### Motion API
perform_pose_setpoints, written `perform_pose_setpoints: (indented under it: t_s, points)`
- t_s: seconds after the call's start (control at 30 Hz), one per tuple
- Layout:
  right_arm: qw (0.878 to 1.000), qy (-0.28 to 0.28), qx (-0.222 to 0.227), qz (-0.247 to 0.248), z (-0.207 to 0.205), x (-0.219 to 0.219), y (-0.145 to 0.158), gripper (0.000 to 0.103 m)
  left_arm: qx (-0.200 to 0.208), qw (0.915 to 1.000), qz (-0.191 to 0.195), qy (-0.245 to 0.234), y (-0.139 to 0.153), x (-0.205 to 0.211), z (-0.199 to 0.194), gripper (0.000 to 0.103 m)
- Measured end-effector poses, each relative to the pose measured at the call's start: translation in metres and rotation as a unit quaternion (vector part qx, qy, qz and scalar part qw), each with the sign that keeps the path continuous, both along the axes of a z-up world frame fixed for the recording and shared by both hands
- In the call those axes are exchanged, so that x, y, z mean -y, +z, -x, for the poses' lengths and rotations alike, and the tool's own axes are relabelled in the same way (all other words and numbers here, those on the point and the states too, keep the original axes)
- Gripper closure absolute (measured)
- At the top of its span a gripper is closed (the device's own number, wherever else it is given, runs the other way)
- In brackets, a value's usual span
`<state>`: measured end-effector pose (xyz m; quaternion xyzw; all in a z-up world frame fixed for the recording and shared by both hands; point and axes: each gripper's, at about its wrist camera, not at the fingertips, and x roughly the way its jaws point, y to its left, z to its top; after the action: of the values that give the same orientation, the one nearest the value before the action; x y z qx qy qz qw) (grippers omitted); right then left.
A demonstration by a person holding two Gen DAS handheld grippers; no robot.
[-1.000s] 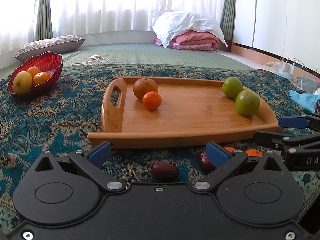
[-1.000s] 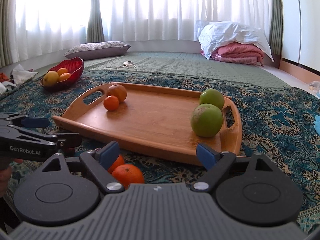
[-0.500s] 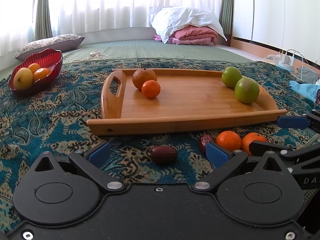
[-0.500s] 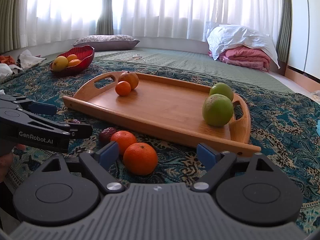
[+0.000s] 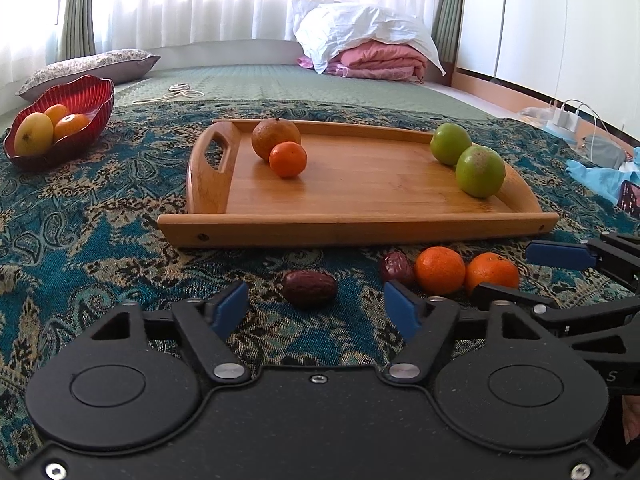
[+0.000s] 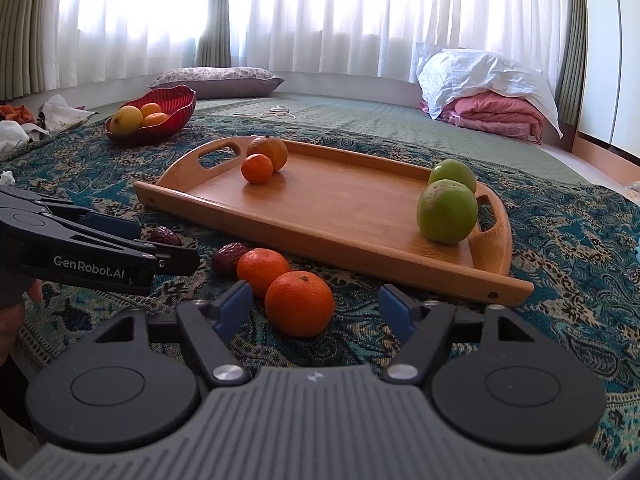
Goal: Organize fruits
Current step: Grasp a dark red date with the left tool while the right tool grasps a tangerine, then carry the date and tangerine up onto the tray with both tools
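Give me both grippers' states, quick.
Left gripper: open, closing, dark red date between, untouched.
Right gripper: open, closing, round orange tangerine between, untouched.

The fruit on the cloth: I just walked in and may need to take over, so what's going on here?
A person is sorting fruit with two tools. The left hand-held gripper is closing around a dark date, not yet touching it. The right hand-held gripper is closing around the nearest orange. The wooden tray already holds two oranges and two green fruits.
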<state>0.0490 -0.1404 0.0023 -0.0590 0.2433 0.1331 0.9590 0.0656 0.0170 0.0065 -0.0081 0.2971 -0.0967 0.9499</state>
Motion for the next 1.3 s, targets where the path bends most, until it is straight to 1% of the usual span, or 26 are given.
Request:
perform_pose_setpoints:
  t_s: [0.03, 0.07, 0.13, 0.23, 0.27, 0.33, 0.37, 0.43, 0.5, 0.57, 0.6, 0.63, 0.77, 0.9, 1.17, 1.3]
  points:
    - [1.0, -0.001, -0.002, -0.002, 0.0, 0.0, 0.0, 0.027, 0.0, 1.0, 0.0, 0.0, 0.0, 0.0, 0.0, 0.041]
    - [1.0, -0.001, -0.004, -0.003, 0.0, 0.0, 0.0, 0.029, -0.001, 1.0, 0.001, -0.001, 0.0, 0.0, 0.0, 0.043]
    - [1.0, 0.0, -0.007, -0.003, -0.001, 0.0, -0.001, 0.036, -0.002, 1.0, 0.001, -0.003, 0.0, 0.0, 0.001, 0.051]
    - [1.0, 0.002, -0.006, -0.002, 0.001, -0.001, -0.002, 0.043, -0.005, 1.0, 0.004, -0.007, 0.001, 0.001, 0.001, 0.06]
    - [1.0, 0.003, -0.005, -0.001, 0.002, -0.002, -0.002, 0.044, -0.005, 1.0, 0.005, -0.007, 0.001, 0.001, 0.001, 0.062]
    - [1.0, 0.003, 0.0, 0.002, 0.003, -0.003, -0.002, 0.051, -0.004, 1.0, 0.004, -0.007, 0.001, 0.001, 0.002, 0.068]
    - [1.0, 0.002, 0.002, 0.005, 0.004, -0.004, -0.001, 0.052, -0.003, 1.0, 0.004, -0.007, 0.001, 0.001, 0.002, 0.071]
    - [1.0, 0.003, 0.007, 0.007, 0.005, -0.006, -0.001, 0.058, -0.003, 1.0, 0.004, -0.006, 0.002, 0.001, 0.002, 0.077]
    - [1.0, 0.005, 0.01, 0.009, 0.006, -0.008, 0.0, 0.061, 0.0, 1.0, 0.005, -0.004, 0.003, 0.001, 0.002, 0.077]
    - [1.0, 0.004, 0.013, 0.013, 0.007, -0.009, 0.0, 0.061, 0.004, 1.0, 0.006, -0.001, 0.004, 0.0, 0.003, 0.078]
    - [1.0, 0.003, 0.014, 0.013, 0.007, -0.01, 0.0, 0.061, 0.006, 1.0, 0.006, -0.001, 0.005, 0.0, 0.003, 0.084]
    - [1.0, 0.002, 0.014, 0.013, 0.007, -0.01, 0.0, 0.061, 0.007, 1.0, 0.006, -0.001, 0.005, 0.0, 0.004, 0.085]
    - [1.0, -0.006, 0.017, 0.003, 0.009, -0.007, 0.001, 0.062, 0.012, 0.9999, 0.008, -0.001, 0.009, -0.001, 0.004, 0.086]
    - [1.0, -0.018, 0.021, -0.005, 0.01, -0.001, 0.004, 0.063, 0.012, 0.9999, 0.006, -0.001, 0.009, 0.0, 0.003, 0.091]
    - [0.999, -0.038, 0.028, -0.011, 0.008, 0.009, 0.008, 0.064, 0.015, 0.9999, 0.004, -0.004, 0.009, 0.003, 0.004, 0.093]
    - [0.999, -0.043, 0.027, -0.013, 0.008, 0.011, 0.007, 0.064, 0.009, 0.9999, 0.004, -0.007, 0.007, 0.004, 0.005, 0.093]
